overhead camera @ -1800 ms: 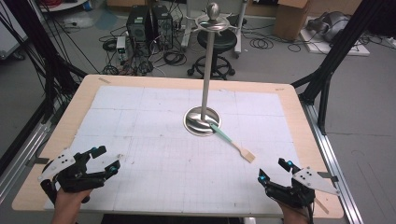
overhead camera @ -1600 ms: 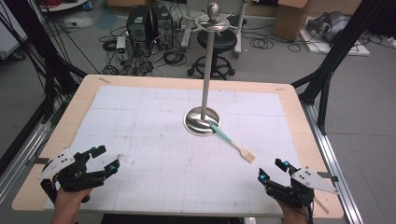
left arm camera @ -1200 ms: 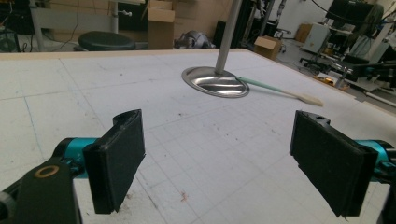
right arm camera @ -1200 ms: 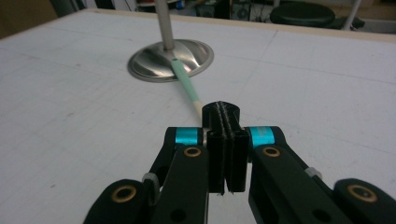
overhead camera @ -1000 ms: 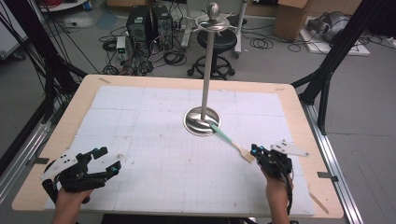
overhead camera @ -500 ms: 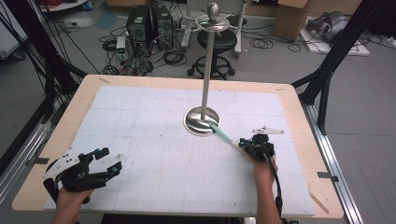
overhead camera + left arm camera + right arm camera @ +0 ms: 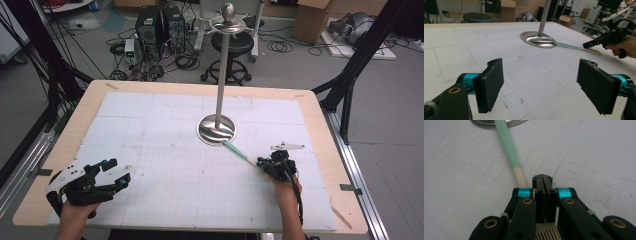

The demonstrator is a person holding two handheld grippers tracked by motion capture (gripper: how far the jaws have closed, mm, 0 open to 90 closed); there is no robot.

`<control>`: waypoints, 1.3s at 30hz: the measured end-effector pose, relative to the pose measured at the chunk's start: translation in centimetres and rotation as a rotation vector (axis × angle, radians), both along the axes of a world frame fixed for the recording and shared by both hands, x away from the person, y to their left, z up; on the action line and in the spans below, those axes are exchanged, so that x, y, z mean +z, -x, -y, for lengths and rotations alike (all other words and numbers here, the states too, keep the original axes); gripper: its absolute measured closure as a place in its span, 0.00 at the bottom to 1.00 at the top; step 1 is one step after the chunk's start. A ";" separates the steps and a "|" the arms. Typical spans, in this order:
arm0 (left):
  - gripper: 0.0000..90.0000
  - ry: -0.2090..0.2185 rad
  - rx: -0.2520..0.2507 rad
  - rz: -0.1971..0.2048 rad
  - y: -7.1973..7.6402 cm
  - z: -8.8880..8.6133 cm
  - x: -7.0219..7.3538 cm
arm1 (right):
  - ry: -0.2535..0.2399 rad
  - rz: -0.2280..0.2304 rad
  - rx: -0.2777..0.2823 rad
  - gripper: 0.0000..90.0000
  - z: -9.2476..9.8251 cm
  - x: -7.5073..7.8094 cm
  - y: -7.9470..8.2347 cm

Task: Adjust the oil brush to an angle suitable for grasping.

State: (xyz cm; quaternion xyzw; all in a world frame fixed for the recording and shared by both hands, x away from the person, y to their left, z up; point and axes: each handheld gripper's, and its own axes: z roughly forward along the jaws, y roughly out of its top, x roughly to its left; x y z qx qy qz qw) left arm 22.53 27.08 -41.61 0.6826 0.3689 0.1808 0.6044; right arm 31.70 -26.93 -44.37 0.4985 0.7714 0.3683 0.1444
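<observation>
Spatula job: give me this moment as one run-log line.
right gripper: shut, over spatula head, no grip seen | left gripper: open, empty | spatula: flat, handle tip on stand base

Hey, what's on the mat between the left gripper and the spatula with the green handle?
Nothing: in the high view, the white gridded mat is bare between the open left gripper and the spatula. The left gripper view shows that stretch bare too.

surface: wooden table [image 7: 320,107], pale rim bare on all sides | cover: white gridded mat [image 7: 165,150] over most of the top; faint marks and specks | on mat: round metal stand base [image 7: 216,129] near centre, pole upright | spatula [image 7: 239,152], green handle touching the base; slotted end flat on mat
</observation>
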 end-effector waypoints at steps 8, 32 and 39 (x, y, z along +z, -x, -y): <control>0.24 0.006 0.004 0.002 0.0 0.0 0.0 | 0.014 -0.012 0.033 0.99 0.2 0.2 2.3; 0.23 0.025 0.007 0.010 0.2 0.1 0.2 | -0.091 0.186 0.027 0.62 1.6 2.9 9.4; 0.19 0.067 0.006 0.045 0.5 0.0 0.7 | -0.116 0.373 -0.002 0.27 1.5 4.6 11.7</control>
